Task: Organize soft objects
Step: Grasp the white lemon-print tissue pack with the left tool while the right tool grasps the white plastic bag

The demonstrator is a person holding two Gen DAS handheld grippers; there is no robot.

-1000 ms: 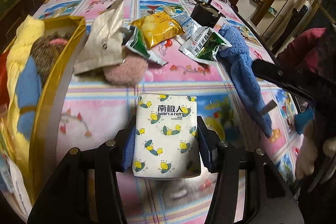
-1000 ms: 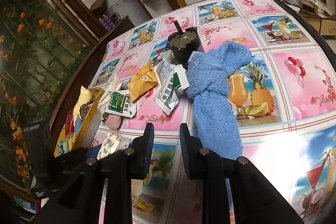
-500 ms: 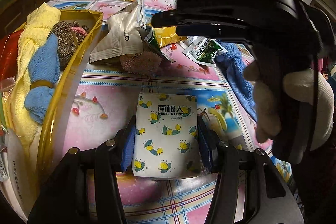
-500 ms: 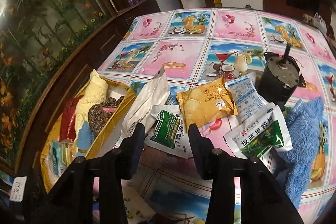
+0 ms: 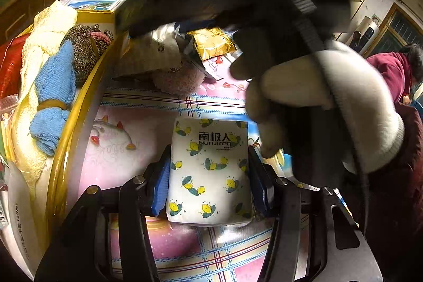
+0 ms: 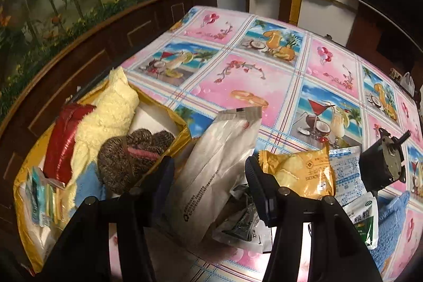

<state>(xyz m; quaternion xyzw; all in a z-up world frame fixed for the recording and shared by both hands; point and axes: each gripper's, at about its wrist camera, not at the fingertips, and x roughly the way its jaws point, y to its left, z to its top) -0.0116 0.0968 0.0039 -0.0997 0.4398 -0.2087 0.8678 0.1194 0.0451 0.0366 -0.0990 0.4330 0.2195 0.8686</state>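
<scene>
My left gripper (image 5: 208, 165) is shut on a white tissue pack with a lemon print (image 5: 211, 192), held just above the tablecloth. My right gripper (image 6: 208, 165) hangs over a crinkled white paper bag (image 6: 216, 157). Its jaws are opening, with the bag between them and the pads not pressing on it. The gloved hand (image 5: 317, 97) carrying it blocks the upper right of the left wrist view. A gold box (image 6: 182, 128) on the left holds a yellow towel (image 6: 111, 107), a brown knit piece (image 6: 127, 152), a blue cloth (image 5: 55, 81) and a red packet (image 6: 63, 139). A pink fuzzy item (image 5: 179, 78) lies beside the bag.
A yellow snack packet (image 6: 298, 173), white-and-blue and green sachets (image 6: 364, 223), a black motor (image 6: 383, 163) and a blue towel (image 6: 391, 223) lie to the right of the bag. A dark wooden cabinet (image 6: 79, 49) runs behind the box. A person in red sits at the far right (image 5: 391, 70).
The right gripper swung left from beside the blue towel to over the white bag, and its jaws spread wider. Its hand now fills the left wrist view. The left gripper kept the tissue pack.
</scene>
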